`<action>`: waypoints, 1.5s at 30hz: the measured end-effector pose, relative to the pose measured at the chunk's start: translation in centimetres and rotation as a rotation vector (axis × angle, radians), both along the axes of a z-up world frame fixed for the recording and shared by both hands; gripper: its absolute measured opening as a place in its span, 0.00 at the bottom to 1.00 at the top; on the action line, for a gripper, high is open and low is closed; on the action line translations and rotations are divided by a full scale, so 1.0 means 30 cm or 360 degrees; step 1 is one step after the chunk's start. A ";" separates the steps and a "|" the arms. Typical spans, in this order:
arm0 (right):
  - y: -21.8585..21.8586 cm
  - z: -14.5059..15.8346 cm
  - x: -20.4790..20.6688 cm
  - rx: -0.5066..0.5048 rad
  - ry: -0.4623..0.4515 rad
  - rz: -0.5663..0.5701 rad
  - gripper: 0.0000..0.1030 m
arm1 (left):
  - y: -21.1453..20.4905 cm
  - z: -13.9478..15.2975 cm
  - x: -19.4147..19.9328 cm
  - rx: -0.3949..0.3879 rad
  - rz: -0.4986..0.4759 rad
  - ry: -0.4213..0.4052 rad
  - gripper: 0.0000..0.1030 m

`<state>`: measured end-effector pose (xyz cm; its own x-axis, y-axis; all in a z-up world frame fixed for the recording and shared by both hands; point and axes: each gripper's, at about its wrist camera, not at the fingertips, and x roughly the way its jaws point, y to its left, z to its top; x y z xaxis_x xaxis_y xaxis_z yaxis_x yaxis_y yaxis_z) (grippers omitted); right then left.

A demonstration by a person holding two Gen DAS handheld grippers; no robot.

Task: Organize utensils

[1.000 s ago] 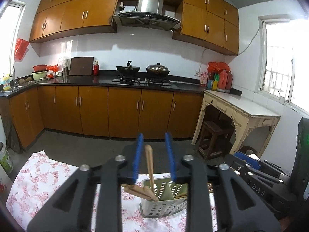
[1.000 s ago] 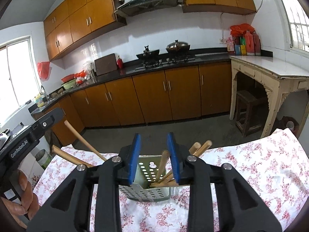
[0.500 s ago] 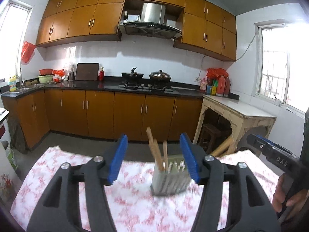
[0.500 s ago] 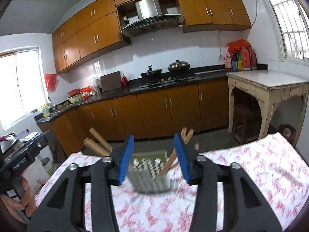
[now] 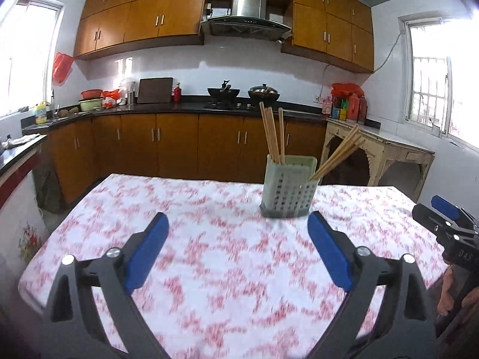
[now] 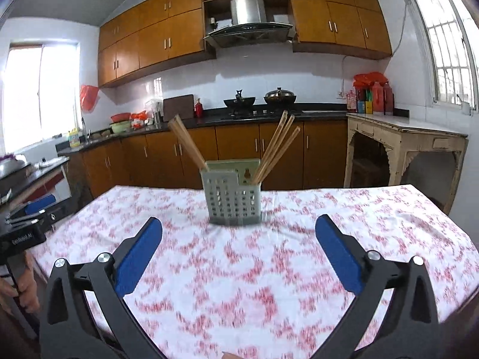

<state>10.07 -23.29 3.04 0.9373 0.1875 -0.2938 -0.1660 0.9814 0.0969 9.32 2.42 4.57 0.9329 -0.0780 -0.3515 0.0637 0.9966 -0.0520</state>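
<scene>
1. Left claw (image 5: 236, 249) and right claw (image 6: 238, 252): jaws just spread wide, nothing between them.
2. Floral-clothed desk (image 6: 299, 269) bare nearby.
3. Beyond, grey perforated plastic holder (image 6: 233, 199) upright, wooden chopsticks (image 6: 277, 149) inside; sorting looks finished.

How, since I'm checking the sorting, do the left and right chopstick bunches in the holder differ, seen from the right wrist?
The left chopstick bunch leans left, while the right chopstick bunch leans right. The left bunch rises from the holder's left end, the right bunch from its right end. The left bunch stays tight, while the right bunch fans apart at the tips. Both are wooden and stand in the same grey perforated holder.
</scene>
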 end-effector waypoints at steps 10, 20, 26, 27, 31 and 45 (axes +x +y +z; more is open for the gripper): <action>-0.002 -0.142 -0.153 0.0100 0.0045 -0.0022 0.98 | -0.039 -0.130 -0.153 0.0068 0.0012 0.0028 0.96; 0.014 -0.186 -0.228 0.0084 0.0032 -0.0080 0.98 | -0.041 -0.192 -0.207 0.0011 0.0049 0.0066 0.96; 0.028 -0.181 -0.250 0.0066 0.0003 -0.0079 0.98 | -0.051 -0.188 -0.229 0.0013 0.0037 0.0026 0.96; 0.030 -0.181 -0.253 0.0064 0.0000 -0.0078 0.98 | -0.052 -0.187 -0.230 0.0011 0.0037 0.0022 0.96; 0.032 -0.182 -0.257 0.0070 0.0000 -0.0074 0.98 | -0.051 -0.184 -0.235 0.0001 0.0041 0.0015 0.96; 0.024 -0.185 -0.264 0.0100 0.0004 -0.0099 0.98 | -0.056 -0.182 -0.248 -0.0009 0.0038 0.0003 0.96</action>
